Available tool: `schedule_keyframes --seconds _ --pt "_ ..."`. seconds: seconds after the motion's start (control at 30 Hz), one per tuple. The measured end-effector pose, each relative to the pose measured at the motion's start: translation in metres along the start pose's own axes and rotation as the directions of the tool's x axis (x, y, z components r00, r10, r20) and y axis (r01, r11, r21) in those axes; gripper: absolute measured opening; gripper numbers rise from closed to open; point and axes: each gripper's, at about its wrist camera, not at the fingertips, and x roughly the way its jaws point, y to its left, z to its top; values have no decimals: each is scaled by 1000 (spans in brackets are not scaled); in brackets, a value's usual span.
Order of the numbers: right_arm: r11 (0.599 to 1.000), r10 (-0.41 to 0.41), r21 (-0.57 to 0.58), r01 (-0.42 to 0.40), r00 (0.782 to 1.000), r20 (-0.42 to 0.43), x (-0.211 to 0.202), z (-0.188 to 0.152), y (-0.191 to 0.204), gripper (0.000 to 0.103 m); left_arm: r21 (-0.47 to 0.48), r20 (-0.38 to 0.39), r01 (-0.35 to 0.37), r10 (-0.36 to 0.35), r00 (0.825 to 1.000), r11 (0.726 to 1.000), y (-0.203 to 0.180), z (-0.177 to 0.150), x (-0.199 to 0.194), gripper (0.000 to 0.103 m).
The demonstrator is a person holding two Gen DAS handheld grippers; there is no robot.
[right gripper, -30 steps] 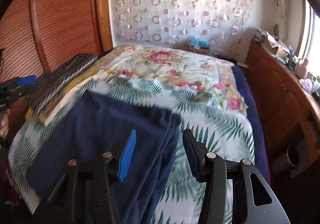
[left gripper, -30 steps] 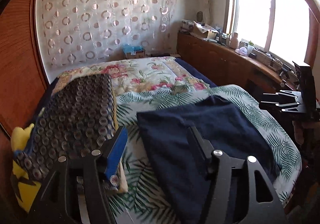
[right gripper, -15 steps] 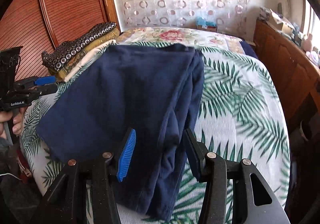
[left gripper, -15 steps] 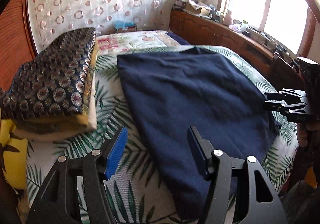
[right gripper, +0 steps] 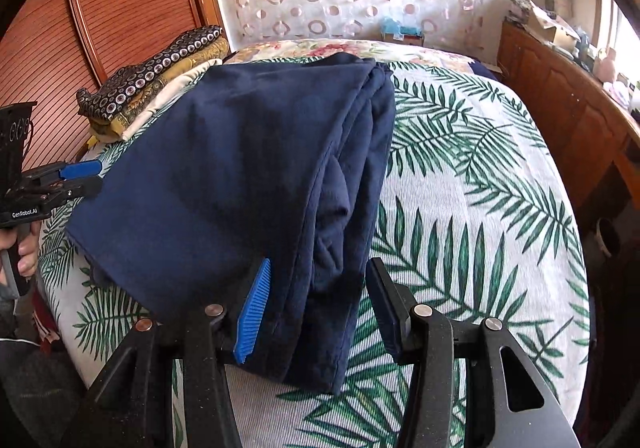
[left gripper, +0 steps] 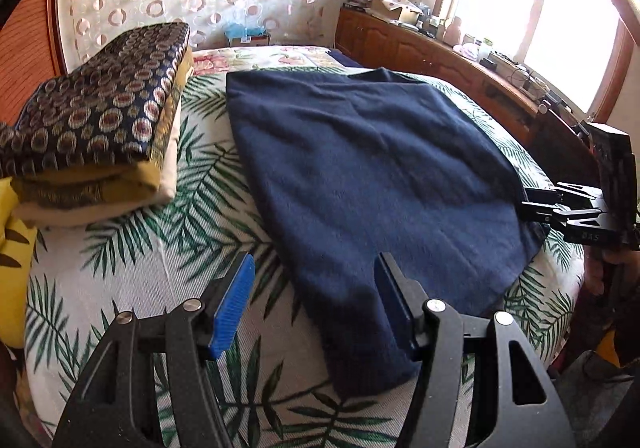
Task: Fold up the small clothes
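Note:
A dark blue garment [left gripper: 372, 184] lies spread on the palm-leaf bedspread [left gripper: 132, 260], with layered folds along its right edge in the right wrist view [right gripper: 248, 176]. My left gripper [left gripper: 314, 288] is open, its jaws over the garment's near left corner. My right gripper [right gripper: 316, 300] is open, its jaws straddling the garment's near right folded edge. Each gripper also shows in the other's view: the left [right gripper: 78, 176] at the cloth's left edge, the right [left gripper: 560, 204] at its right edge.
A stack of folded clothes [left gripper: 96, 136] with a circle-patterned piece on top lies at the bed's left side. A yellow item [left gripper: 12, 248] sits beside it. A wooden cabinet [left gripper: 432, 56] with clutter runs along the right. A wooden sliding door [right gripper: 100, 20] stands at the left.
Both grippers have dropped from looking across the room down to the near edge of the blue garment. Both stay open.

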Motion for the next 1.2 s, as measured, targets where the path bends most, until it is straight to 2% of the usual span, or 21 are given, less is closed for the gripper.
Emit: schedule_keyframes --seconds 0.33,0.5,0.7,0.73,0.77,0.83,0.87,0.9,0.97,1.07,1.2 --pt "999 -23 -25 23 1000 -9 1 -21 3 51 -50 -13 41 -42 999 998 3 -16 -5 63" --pt "999 -11 -31 10 1000 -10 2 -28 4 51 -36 -7 55 -56 998 998 -1 -20 -11 62" --pt "999 10 -54 -10 1000 -1 0 -33 8 51 -33 -43 115 -116 992 993 -5 -23 -7 46" --pt "998 11 -69 -10 1000 0 0 -34 11 48 -30 -46 118 -119 992 993 -7 -23 -7 45" --pt "997 14 -82 -13 1000 2 -1 -35 14 41 -28 -46 123 -124 991 992 -7 -24 -8 43" --pt "995 50 -82 -50 999 0 0 -36 13 27 -38 -50 157 -159 986 987 -7 -23 -7 27" --pt "995 77 -65 -77 997 -2 1 -36 11 16 -44 -52 167 -169 984 985 -7 -22 -7 24" --pt "994 94 -50 -93 996 1 1 -36 8 12 -47 -52 168 -170 984 985 -7 -21 -7 19" --pt "990 136 -34 -135 991 21 -1 -36 4 10 -31 -23 179 -179 983 983 -11 -15 -15 16" --pt "982 187 -1 -188 977 99 -15 -30 -5 9 -29 40 204 -203 978 979 -13 0 -31 15" --pt "977 210 2 -215 957 198 -36 -9 -13 9 -13 119 216 -213 970 976 -14 31 -46 15"
